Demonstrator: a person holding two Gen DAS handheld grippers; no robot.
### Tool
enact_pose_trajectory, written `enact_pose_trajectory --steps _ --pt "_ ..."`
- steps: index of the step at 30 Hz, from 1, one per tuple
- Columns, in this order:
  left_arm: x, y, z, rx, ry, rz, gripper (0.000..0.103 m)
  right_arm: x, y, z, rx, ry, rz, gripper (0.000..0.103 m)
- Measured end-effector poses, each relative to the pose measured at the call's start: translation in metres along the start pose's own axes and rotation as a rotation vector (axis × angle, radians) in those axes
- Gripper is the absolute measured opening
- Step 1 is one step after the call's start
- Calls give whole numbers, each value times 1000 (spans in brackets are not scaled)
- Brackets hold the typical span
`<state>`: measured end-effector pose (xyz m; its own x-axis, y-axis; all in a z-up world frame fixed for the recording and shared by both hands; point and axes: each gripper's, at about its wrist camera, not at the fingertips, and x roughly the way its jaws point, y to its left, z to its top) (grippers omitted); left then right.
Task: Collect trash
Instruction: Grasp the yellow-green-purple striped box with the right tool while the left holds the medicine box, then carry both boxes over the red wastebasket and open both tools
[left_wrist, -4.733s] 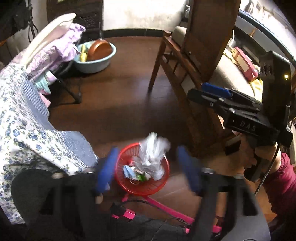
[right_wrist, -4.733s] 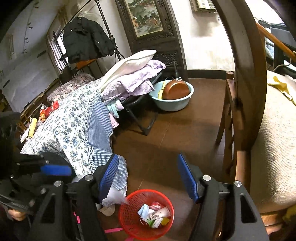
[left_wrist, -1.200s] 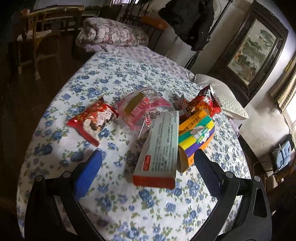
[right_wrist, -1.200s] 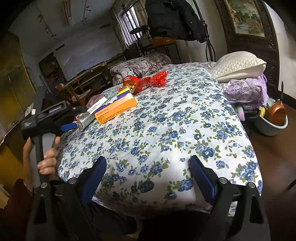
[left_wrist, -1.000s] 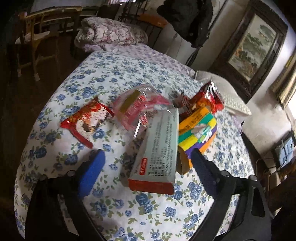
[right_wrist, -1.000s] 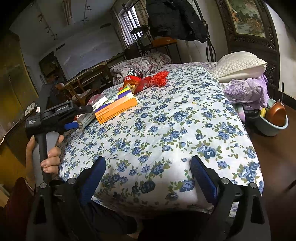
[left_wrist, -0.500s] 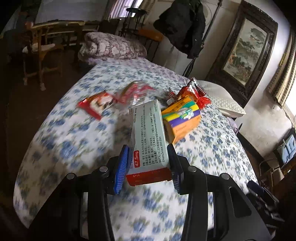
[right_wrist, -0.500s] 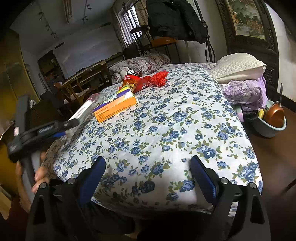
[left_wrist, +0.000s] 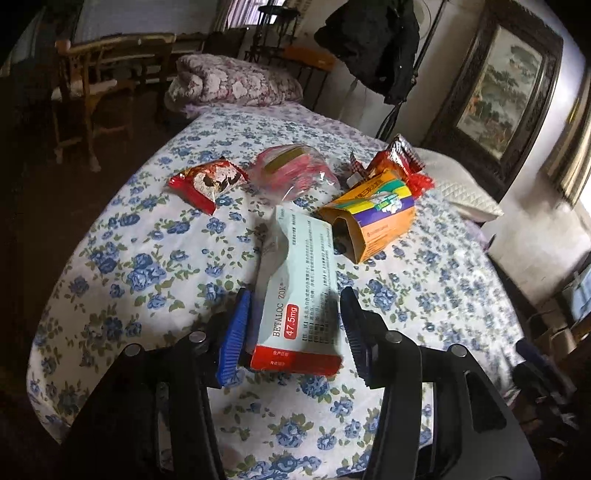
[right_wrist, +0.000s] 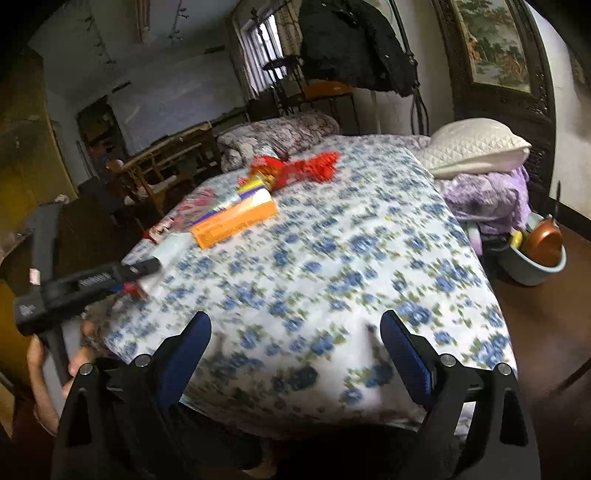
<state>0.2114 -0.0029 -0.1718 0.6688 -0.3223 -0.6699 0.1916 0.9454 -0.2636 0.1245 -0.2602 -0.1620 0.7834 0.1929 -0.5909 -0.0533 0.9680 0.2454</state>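
Observation:
My left gripper (left_wrist: 293, 332) is shut on a white and red medicine box (left_wrist: 299, 291), holding it just above the floral tablecloth (left_wrist: 147, 266). Behind it lie an open orange and purple carton (left_wrist: 373, 218), a pink plastic bag (left_wrist: 293, 171), a red snack packet (left_wrist: 207, 181) and a red wrapper (left_wrist: 400, 158). My right gripper (right_wrist: 295, 347) is open and empty over the table's near edge. The right wrist view shows the left gripper (right_wrist: 85, 284) at the left with the medicine box (right_wrist: 162, 254), and the orange carton (right_wrist: 236, 218).
A blue basin with a copper pan (right_wrist: 543, 251) stands on the floor at the right, beside a white pillow (right_wrist: 476, 146) on purple cloth. Wooden chairs (left_wrist: 96, 88) stand beyond the table's far left. A folded quilt (left_wrist: 236, 81) lies behind the table.
My left gripper closed on the medicine box and lifted it slightly toward the table's near edge. My right gripper shifted a little; its view is blurred.

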Motion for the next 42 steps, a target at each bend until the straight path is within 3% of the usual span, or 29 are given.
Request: enact_pose_trajectory --steps 5,10,16,21,25,26,27,29,36,42 --pt "-7 1 0 7 -40 1 46 15 18 27 -16 -3 49 91" --pt "-27 16 2 -39 -126 -3 46 57 36 59 36 88 87 91" --pt "-32 26 2 -63 -137 -37 46 114 63 79 100 186 107 91" --pt "-32 32 3 -79 -131 -78 46 154 81 94 126 230 19 91" --pt "-31 37 3 -101 -122 -114 46 174 82 97 157 217 -43 91" --pt "-31 38 3 -106 -120 -123 46 175 85 97 139 190 -61 89" --pt "-31 39 3 -109 -118 -129 46 175 85 95 125 181 -69 66" --pt "-31 39 3 -112 -115 -136 46 170 85 92 113 161 6 48" --pt "-33 35 1 -101 -116 -149 46 110 75 87 62 54 77 46" --pt "-39 16 -3 -45 -117 -154 46 53 51 83 37 19 70 47"
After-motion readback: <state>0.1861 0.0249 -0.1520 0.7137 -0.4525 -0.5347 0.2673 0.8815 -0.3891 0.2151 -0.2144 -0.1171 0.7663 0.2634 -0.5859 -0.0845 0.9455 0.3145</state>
